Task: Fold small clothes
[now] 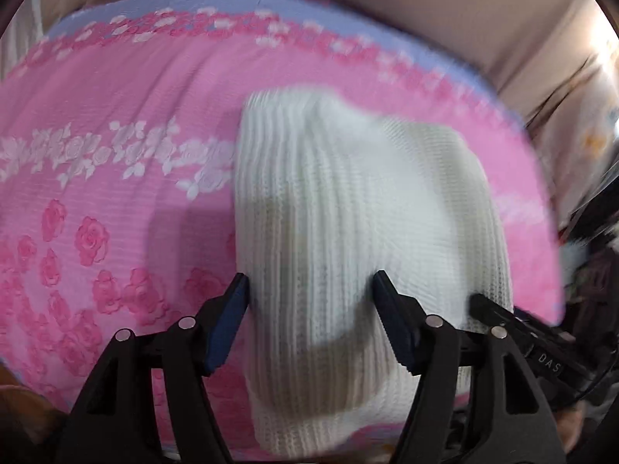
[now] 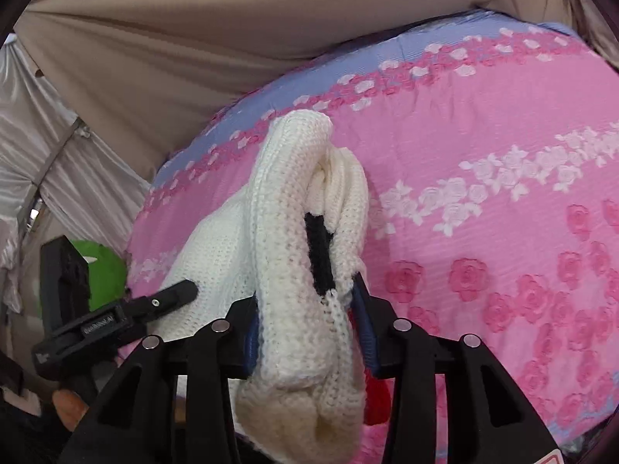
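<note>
My right gripper (image 2: pixel 305 332) is clamped on the bunched white sweater (image 1: pixel 348 212) over the pink bedspread (image 1: pixel 116 178), left gripper (image 1: pixel 309 309) spread wide around it, so I should lower it slowly, keeping edges aligned.

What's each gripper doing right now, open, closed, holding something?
Left gripper: open, fingers apart over the white knit garment, gripping nothing.
Right gripper: closed on a bunched fold of the white knit garment.
</note>
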Tool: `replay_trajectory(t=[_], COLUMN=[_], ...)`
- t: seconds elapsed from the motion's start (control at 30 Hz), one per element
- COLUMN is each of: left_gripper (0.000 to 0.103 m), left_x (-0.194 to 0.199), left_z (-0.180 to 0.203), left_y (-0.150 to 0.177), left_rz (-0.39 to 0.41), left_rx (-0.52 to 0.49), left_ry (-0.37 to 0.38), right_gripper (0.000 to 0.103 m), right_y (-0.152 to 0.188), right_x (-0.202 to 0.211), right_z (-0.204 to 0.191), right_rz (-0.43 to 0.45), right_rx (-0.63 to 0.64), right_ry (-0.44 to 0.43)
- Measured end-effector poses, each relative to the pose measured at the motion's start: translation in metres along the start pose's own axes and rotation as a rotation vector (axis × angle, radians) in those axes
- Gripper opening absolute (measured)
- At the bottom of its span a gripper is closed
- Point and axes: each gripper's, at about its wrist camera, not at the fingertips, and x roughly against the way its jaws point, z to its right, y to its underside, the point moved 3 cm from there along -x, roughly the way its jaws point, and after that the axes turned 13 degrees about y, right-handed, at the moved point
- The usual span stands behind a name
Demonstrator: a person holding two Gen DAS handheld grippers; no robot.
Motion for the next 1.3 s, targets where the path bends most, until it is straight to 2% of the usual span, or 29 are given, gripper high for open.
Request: replay_trajectory(t=[0.1,0.13,0.17,0.2,0.27,0.33,0.37,0.43,0.47,0.53,0.6,0.67,0.73,0.83,0.9,0.93,1.0,1.03,1.1,1.17,1.2,1.3], left_gripper=[0.063,0.064,0.065,0.067,0.067,0.067,0.067,0.069,0.069,0.069,0.069,0.069,0.069,0.07,0.072,0.072,0.072,0.072,0.072,0.072,0.072,0.072], left_x=[0.018,0.026,0.034,0.042,0.046,0.038,0.032,0.026,0.025,0.03,0.037,0.04,0.043,0.047,0.049,0.049,0.048,0.048,0.049,0.051,0.052,0.047], left_z=[0.008,0.01,0.013,0.016,0.016,0.017,0.018,0.017,0.018,0.02,0.023,0.025,0.028,0.033,0.035,0.036,0.036,0.036,0.036,0.034,0.032,0.025], left_y=[0.006,0.007,0.008,0.01,0.011,0.014,0.017,0.018,0.019,0.02,0.02,0.021,0.024,0.026,0.027,0.027,0.027,0.028,0.028,0.029,0.029,0.032], left_rz=[0.032,0.034,0.044,0.062,0.075,0.059,0.035,0.028,0.028,0.036,0.046,0.054,0.049,0.054,0.06,0.061,0.06,0.06,0.058,0.066,0.066,0.053], left_rx=[0.004,0.002,-0.003,-0.012,-0.02,-0.036,-0.042,-0.049,-0.05,-0.045,-0.044,-0.037,-0.034,-0.051,-0.057,-0.057,-0.054,-0.051,-0.046,-0.043,-0.04,-0.024], left_ry=[-0.025,-0.038,-0.05,-0.063,-0.116,-0.155,-0.173,-0.188,-0.192,-0.2,-0.207,-0.21,-0.206,-0.232,-0.242,-0.245,-0.247,-0.247,-0.247,-0.253,-0.256,-0.266], right_gripper=[0.049,0.049,0.049,0.048,0.047,0.034,0.024,0.014,0.011,0.002,0.002,0.003,0.003,0.004,0.009,0.011,0.023,0.024,0.02,0.003,0.003,0.002], right_y=[0.032,0.036,0.037,0.035,0.028,0.024,0.024,0.029,0.034,0.048,0.048,0.039,0.035,0.047,0.053,0.052,0.047,0.043,0.04,0.032,0.026,0.005], right_x=[-0.045,-0.042,-0.033,-0.017,0.023,0.048,0.051,0.036,0.018,-0.024,-0.03,-0.004,0.022,0.016,0.006,0.002,0.001,-0.004,-0.018,-0.021,-0.016,0.026], right_z=[0.033,0.042,0.047,0.049,0.041,0.028,0.023,0.01,0.007,0.016,0.023,0.017,0.003,-0.004,0.006,0.013,0.021,0.021,0.019,0.012,0.007,-0.005], right_rz=[-0.188,-0.185,-0.173,-0.146,-0.041,0.027,0.035,0.008,-0.017,-0.12,-0.122,-0.09,-0.029,-0.048,-0.072,-0.085,-0.098,-0.106,-0.133,-0.129,-0.118,0.0], right_rx=[0.031,-0.032,-0.082,-0.107,-0.076,-0.014,0.017,0.092,0.126,0.182,0.154,0.127,0.174,0.266,0.25,0.207,0.148,0.149,0.16,0.18,0.18,0.171], right_ry=[0.157,0.088,0.074,0.089,0.121,0.118,0.107,0.091,0.111,0.18,0.167,0.164,0.151,0.207,0.234,0.22,0.175,0.171,0.183,0.15,0.13,0.093])
